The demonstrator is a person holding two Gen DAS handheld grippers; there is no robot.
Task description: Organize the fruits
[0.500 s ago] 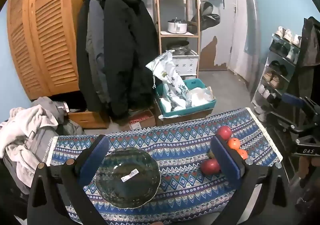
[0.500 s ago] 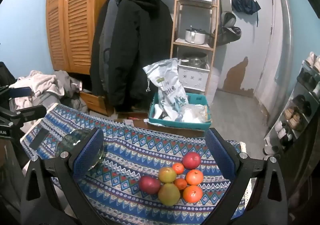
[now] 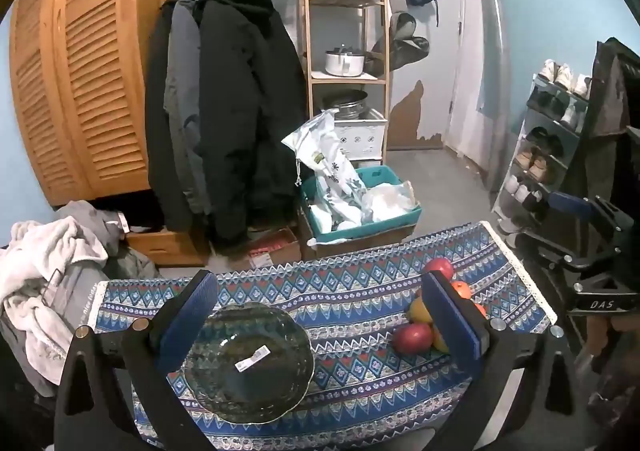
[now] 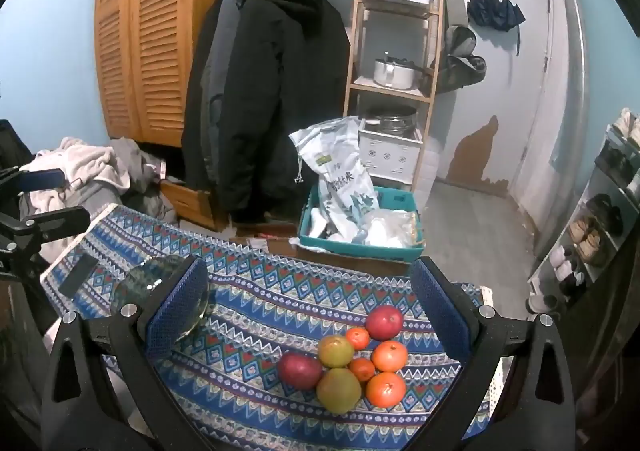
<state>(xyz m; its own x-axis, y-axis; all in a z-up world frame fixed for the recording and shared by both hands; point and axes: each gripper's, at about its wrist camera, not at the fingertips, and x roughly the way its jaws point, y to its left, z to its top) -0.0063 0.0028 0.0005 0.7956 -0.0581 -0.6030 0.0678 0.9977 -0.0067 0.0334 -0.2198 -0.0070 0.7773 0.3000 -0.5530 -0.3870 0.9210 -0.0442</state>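
"DAS" is readable on the right gripper (image 3: 600, 305) in the left view; only the right view shows all the fruits (image 4: 352, 359) (both grippers' jaws wide, holding nothing).

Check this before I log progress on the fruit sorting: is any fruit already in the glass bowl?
No: the glass bowl holds only a white sticker, and the fruit pile sits on the patterned cloth.

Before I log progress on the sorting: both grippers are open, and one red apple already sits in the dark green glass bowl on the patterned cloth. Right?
Not quite. The dark green glass bowl holds no fruit, only a white sticker, as the left wrist view shows. Both red apples lie in the fruit cluster on the patterned cloth. Both grippers are open.
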